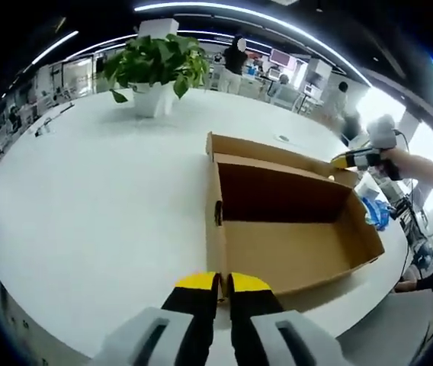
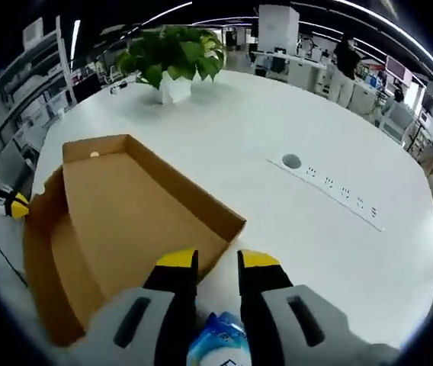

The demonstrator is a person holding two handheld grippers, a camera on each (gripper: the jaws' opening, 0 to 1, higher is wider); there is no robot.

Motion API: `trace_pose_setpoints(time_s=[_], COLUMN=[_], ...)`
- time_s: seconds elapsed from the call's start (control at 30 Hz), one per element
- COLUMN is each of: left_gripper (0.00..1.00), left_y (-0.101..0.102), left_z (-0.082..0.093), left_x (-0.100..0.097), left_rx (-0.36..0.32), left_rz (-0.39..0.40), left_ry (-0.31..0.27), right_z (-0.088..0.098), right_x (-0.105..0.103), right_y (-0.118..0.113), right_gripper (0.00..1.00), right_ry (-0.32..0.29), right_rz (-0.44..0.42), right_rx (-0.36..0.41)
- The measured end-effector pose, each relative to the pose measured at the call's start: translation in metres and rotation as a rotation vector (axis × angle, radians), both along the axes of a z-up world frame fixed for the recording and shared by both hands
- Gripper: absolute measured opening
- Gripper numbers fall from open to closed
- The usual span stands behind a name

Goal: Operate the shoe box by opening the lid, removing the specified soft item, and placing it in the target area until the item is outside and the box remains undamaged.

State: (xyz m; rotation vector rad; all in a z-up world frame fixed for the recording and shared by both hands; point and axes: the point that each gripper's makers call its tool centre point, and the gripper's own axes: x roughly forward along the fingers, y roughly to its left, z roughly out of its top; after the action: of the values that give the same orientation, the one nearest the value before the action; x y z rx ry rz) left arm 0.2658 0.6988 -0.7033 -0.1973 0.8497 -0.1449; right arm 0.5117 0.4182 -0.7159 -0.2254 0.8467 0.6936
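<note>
Box (image 1: pixel 293 229) open on tabletop (image 1: pixel 102 198), inside bare. Your right claw (image 2: pixel 216 263) grips blue soft pack (image 2: pixel 220 343), already out, above box lid. Your left claw (image 1: pixel 222 284) clenched on box wall. Next: carry pack clear, set down on tabletop.

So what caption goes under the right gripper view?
Right gripper holds a blue-and-white packet beside the open cardboard box.
</note>
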Motion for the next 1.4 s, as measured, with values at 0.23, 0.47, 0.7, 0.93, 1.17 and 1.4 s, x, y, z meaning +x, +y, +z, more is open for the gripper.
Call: trace_pose_setpoints(time_s=[0.23,0.47,0.7,0.93,1.17,1.4], left_gripper=[0.04,0.04,0.04,0.04,0.04,0.04], left_y=[0.000,0.000,-0.001,-0.001,-0.001,-0.001], left_z=[0.000,-0.001,-0.001,-0.001,0.000,0.000], left_x=[0.001,0.001,0.001,0.001,-0.001,-0.002], left_rx=[-0.006,-0.013,-0.035,-0.031,-0.051,-0.078], left_rz=[0.001,0.004,0.006,-0.001,0.015,0.035], left_ry=[0.003,0.006,0.012,0.011,0.005,0.000], right_z=[-0.012,-0.015,0.008,0.026,0.042,0.061], right_x=[-0.002,-0.009,-0.009,-0.011,-0.014,-0.018], right_y=[0.004,0.005,0.002,0.002,0.003,0.003], right_gripper=[0.15,0.08,0.05,0.03,0.02,0.01], right_ry=[0.090,0.134,0.139,0.084,0.016,-0.040], right_rz=[-0.118,-0.151,-0.201,-0.176,-0.138,-0.124], right_rx=[0.047,0.061,0.133,0.141,0.130,0.144])
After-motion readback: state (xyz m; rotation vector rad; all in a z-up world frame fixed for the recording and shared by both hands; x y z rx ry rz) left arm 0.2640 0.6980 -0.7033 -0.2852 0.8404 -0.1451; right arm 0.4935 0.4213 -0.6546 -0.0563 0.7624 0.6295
